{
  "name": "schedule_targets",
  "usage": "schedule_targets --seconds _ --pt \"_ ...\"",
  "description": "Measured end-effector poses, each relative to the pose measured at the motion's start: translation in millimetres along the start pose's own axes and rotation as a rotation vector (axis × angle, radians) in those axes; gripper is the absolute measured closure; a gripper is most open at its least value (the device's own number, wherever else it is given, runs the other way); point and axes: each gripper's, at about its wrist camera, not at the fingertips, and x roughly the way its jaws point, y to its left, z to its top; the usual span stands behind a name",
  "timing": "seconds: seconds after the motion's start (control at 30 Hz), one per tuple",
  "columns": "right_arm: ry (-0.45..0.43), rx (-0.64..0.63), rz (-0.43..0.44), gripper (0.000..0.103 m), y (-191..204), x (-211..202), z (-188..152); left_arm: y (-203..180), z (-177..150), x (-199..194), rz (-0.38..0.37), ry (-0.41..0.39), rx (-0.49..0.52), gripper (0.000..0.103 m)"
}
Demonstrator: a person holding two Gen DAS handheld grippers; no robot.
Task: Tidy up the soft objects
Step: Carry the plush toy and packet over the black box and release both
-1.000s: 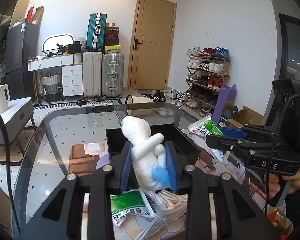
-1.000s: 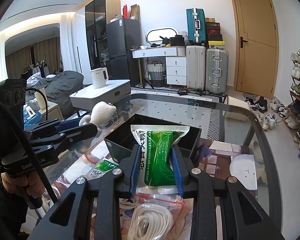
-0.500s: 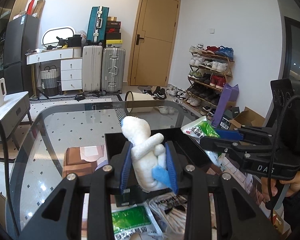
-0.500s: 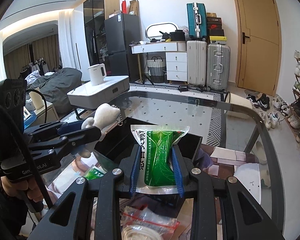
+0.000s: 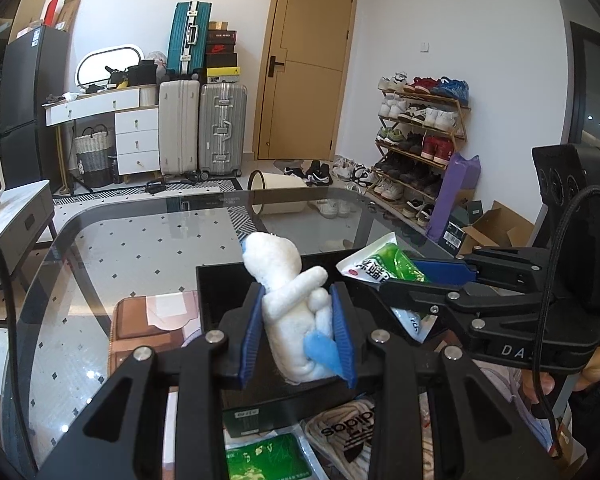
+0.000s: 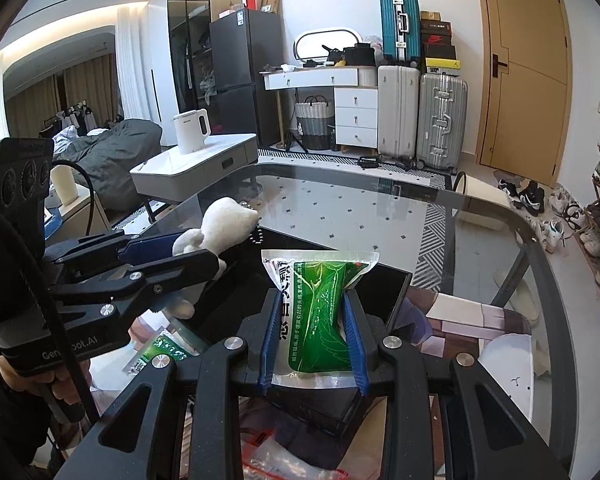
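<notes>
My left gripper point(image 5: 298, 328) is shut on a white plush toy point(image 5: 288, 300) with a blue patch and holds it above the black bin point(image 5: 212, 292). My right gripper point(image 6: 312, 332) is shut on a green sachet point(image 6: 320, 304) over the same black bin point(image 6: 384, 288). In the left wrist view the right gripper point(image 5: 404, 276) comes in from the right with the sachet point(image 5: 380, 266). In the right wrist view the left gripper point(image 6: 204, 256) comes in from the left with the plush toy point(image 6: 220, 228).
The bin stands on a glass table point(image 5: 140, 236). In front of it lie another green sachet point(image 5: 268, 460), a white bag with black lettering point(image 5: 348, 428) and a clear packet point(image 6: 284, 460). A brown item point(image 5: 148, 328) lies left of the bin.
Both grippers have moved forward with their loads, from in front of the bin to over it. The items on the table have slid toward the lower edge of both views.
</notes>
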Motion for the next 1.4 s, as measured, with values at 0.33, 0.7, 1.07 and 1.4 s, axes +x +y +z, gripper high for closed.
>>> schedule_targets --seconds 0.33,0.7,1.07,1.4 --pt "0.031 -0.017 -0.004 0.073 -1 19 3 -3 -2 21 -0.003 0.069 0.034 0.071" --pt "0.04 -0.045 -0.023 0.073 2 25 6 -1 -3 32 0.033 0.135 0.041 0.071" --pt "0.072 -0.081 -0.009 0.073 5 40 8 -3 -4 42 0.022 0.153 0.068 0.07" --pt "0.097 -0.081 -0.014 0.073 -1 51 5 0 -5 43 0.019 0.161 0.067 0.069"
